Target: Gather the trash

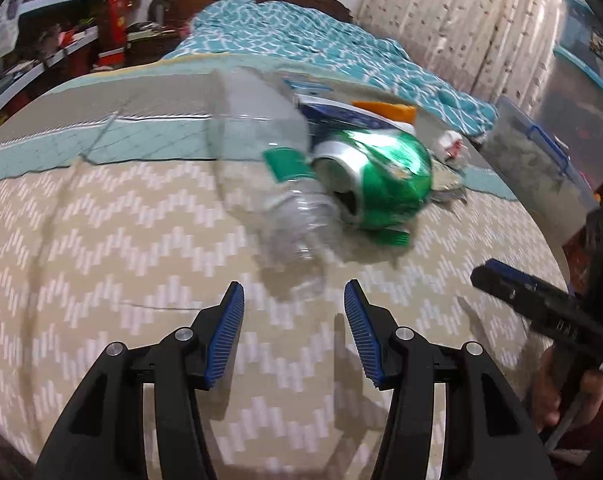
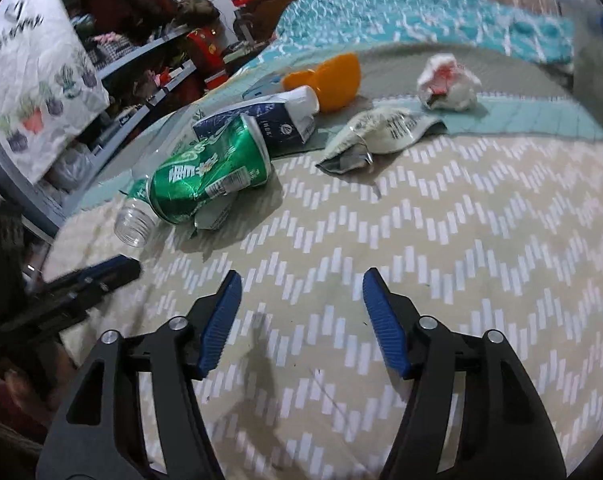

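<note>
Trash lies on a bed with a beige zigzag cover (image 2: 441, 240). A crushed green can (image 1: 385, 172) (image 2: 209, 176) rests against a clear plastic bottle (image 1: 269, 168) (image 2: 135, 220). Behind them are a blue and white carton (image 2: 277, 114), an orange piece (image 2: 337, 80), a torn foil wrapper (image 2: 377, 136) and a crumpled white and red wad (image 2: 447, 82). My left gripper (image 1: 293, 294) is open, just short of the bottle's near end. My right gripper (image 2: 301, 282) is open over bare cover, well short of the wrapper. Nothing sits between either pair of fingers.
A teal patterned blanket (image 1: 301, 44) is bunched at the head of the bed. Cluttered shelves (image 2: 141, 72) stand to the left. Clear storage boxes with blue lids (image 1: 549, 156) are stacked at the right, beside a curtain (image 1: 441, 20). A hand (image 1: 557, 396) holds the right gripper.
</note>
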The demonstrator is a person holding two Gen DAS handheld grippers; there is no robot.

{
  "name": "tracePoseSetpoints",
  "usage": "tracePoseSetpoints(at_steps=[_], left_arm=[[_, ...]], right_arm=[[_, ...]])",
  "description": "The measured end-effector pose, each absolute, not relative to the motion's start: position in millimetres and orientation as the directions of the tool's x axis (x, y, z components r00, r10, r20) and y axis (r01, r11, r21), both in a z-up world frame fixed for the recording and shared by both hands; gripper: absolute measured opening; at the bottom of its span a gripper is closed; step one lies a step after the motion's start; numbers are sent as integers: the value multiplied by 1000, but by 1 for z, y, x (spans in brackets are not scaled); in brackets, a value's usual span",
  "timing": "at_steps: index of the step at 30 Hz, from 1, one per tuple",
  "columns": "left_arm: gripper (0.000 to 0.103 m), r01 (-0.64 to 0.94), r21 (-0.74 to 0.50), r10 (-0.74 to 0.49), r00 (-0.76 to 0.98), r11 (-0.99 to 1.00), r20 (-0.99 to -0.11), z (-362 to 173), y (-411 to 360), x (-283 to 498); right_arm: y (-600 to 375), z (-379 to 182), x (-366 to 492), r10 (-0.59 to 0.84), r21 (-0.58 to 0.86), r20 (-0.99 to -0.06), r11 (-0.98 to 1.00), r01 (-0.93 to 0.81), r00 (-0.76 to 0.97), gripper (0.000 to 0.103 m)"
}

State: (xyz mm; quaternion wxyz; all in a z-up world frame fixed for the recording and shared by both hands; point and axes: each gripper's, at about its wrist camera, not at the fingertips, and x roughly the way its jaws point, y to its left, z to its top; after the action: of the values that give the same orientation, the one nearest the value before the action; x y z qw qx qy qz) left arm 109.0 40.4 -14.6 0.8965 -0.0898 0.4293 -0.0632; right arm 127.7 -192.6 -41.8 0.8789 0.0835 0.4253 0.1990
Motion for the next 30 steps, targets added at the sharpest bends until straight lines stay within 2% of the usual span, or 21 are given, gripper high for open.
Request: tracePoseSetpoints(at_steps=[7,16,26,30], left_arm=[[51,9,-221,-173,658,975,-733,-18,56,105],[59,17,-134,-109,695,991,-711,-23,42,96],[64,-3,-127,-90,692,992,-716,-24,36,93],[69,4,-120,-89,688,993,-720,-25,32,93]], right_arm=[[-199,-43,130,463,378,-690,886,-268,557,67],[-205,-45,128,459,379,-684,888,-261,568,67],[-202,-44,120,427,336,-691,904,-263,583,67],[-202,-44,119,428,338,-691,904,-263,583,67]])
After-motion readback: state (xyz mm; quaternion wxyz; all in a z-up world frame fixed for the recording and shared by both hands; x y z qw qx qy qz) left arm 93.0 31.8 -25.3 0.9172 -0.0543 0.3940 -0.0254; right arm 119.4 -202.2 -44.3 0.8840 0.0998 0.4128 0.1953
